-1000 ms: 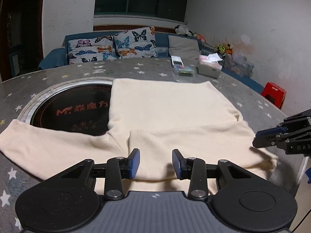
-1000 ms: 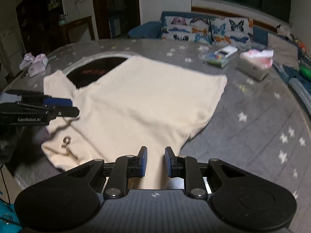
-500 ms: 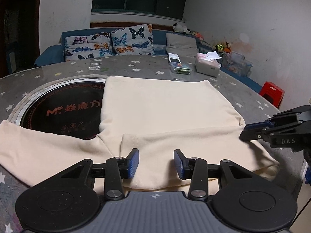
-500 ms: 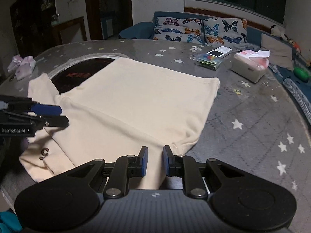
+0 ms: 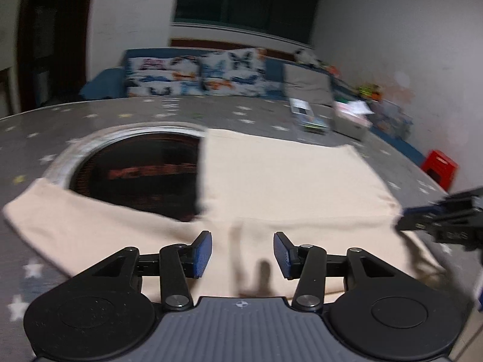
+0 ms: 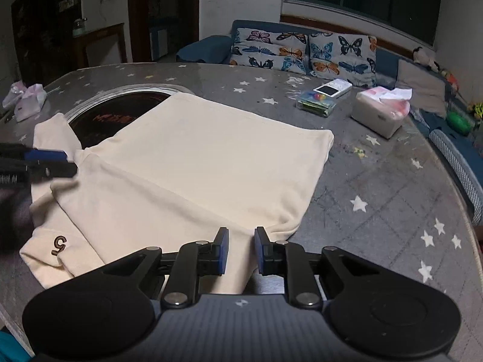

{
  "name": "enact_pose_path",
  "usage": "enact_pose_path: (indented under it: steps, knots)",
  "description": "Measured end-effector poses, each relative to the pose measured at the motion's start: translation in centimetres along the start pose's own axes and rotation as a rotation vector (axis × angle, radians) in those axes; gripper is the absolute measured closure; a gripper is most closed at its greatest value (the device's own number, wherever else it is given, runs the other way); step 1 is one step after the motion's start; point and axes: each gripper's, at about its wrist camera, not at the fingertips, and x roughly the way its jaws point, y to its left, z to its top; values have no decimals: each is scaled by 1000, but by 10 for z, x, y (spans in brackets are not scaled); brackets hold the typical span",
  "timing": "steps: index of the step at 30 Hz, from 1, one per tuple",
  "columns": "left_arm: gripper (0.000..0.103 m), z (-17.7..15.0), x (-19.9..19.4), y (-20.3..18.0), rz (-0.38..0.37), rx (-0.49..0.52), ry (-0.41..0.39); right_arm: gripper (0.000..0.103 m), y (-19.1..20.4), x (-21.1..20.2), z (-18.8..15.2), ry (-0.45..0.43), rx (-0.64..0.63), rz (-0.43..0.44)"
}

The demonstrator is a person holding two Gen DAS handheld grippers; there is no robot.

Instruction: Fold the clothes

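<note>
A cream sweater lies flat on the round grey table. One sleeve is folded across its lower body, with a cuff bearing a brown mark. The other sleeve stretches out to the left. My left gripper hovers over the sweater's near edge, its jaws opening with nothing pinched between them. It also shows at the left of the right wrist view as the left gripper. My right gripper stands over the near right corner. A narrow gap separates its pads, and the cloth lies flat below. The right gripper also shows in the blurred left wrist view.
A dark round hotplate is set into the table, partly under the sweater. At the far right stand a tissue box and a clear box. A pink bag lies far left. A sofa with butterfly cushions sits behind.
My left gripper's jaws have widened and it has slid left along the sweater's near edge, so its view is now blurred. The right gripper has hardly moved.
</note>
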Motion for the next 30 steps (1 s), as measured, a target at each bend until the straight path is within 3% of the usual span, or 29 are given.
enact_pose_path:
  steps: [13, 20, 22, 24, 30]
  knots:
    - [54, -2, -13, 77, 225, -132, -21, 78, 1, -4, -3, 0, -65, -40]
    - [54, -4, -13, 93, 268, -161, -21, 78, 12, 8, 2, 7, -210, -8]
    - [54, -4, -13, 93, 270, -158, -23, 84, 12, 11, 3, 11, -227, -1]
    - [54, -5, -12, 93, 270, -154, -24, 99, 12, 11, 4, 11, -232, 2]
    - [54, -5, -10, 94, 277, -146, -25, 100, 9, 1, -4, 0, -215, -47]
